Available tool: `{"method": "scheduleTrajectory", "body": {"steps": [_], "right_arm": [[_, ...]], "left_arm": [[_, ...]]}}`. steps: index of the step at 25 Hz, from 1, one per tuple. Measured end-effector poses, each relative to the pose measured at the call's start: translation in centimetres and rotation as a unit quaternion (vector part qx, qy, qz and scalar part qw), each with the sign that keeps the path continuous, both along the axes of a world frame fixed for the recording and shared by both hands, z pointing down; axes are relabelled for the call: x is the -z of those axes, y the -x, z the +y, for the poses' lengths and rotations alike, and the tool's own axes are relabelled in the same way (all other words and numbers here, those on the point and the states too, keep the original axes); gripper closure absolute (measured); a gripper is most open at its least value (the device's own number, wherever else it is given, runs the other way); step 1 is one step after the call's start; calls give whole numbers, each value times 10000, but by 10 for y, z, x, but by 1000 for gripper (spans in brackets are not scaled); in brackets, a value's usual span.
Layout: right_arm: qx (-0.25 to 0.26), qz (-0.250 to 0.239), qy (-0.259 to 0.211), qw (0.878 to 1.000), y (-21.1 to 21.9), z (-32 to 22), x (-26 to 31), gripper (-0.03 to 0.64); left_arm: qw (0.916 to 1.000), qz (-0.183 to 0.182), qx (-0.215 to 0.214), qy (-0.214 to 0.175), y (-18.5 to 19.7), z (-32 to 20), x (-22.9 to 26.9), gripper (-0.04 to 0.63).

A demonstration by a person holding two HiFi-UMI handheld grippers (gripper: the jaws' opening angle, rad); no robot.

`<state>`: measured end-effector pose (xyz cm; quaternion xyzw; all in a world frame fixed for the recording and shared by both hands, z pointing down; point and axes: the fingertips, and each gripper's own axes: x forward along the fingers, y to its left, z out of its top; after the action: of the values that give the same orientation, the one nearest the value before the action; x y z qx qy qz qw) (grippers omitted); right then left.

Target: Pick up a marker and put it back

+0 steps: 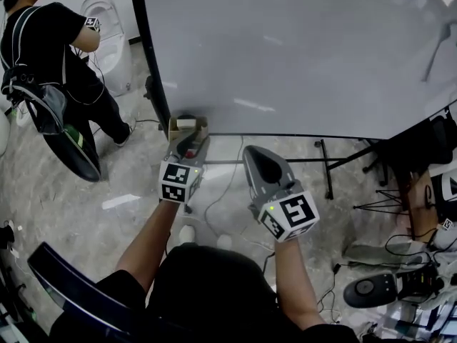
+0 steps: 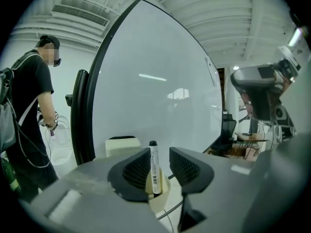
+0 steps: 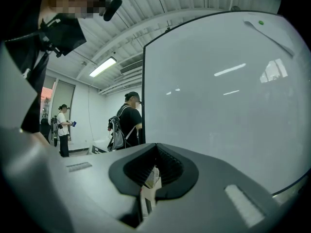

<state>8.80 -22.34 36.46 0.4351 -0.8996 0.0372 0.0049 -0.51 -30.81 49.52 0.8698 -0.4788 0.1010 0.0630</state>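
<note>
Big white whiteboard [image 1: 300,48] fills bkgd. Black-capped white marker [image 2: 154,171] stands upright in cream holder [image 2: 158,195], at 12 o'clock betw wide-open left tongs [image 2: 159,155], not gripped. Right tongs [image 3: 154,168], 3 o'clock of left, closed, empty.

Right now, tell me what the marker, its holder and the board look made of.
Marker: smooth white plastic barrel, black cap, printed label. Holder: cream, matte, probably plastic or card; hard to tell. Board: glossy white panel mirroring ceiling lights, dark frame, likely coated steel or melamine.
</note>
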Motion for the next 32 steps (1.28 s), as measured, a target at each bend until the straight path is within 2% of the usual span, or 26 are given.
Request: {"method": "scheduleTrajectory", "body": {"steps": [13,26,30,32], "right_arm": [[361,-38,138,9992,22,-10,-11,607],[277,3,197,9994,22,-11,-15,607],[243,9,208,9995,22,-11,-16,607],[222,4,207,9995,21,-11,-16,607]], "left_arm": [[9987,-184,465,51,0,-20,-14,454],[9961,-479,743,-23,-1,-25,-17,465],[9958,-457,787,86,-4,-27,-24,465],[9956,-462,810,123,-5,-28,-26,485]]}}
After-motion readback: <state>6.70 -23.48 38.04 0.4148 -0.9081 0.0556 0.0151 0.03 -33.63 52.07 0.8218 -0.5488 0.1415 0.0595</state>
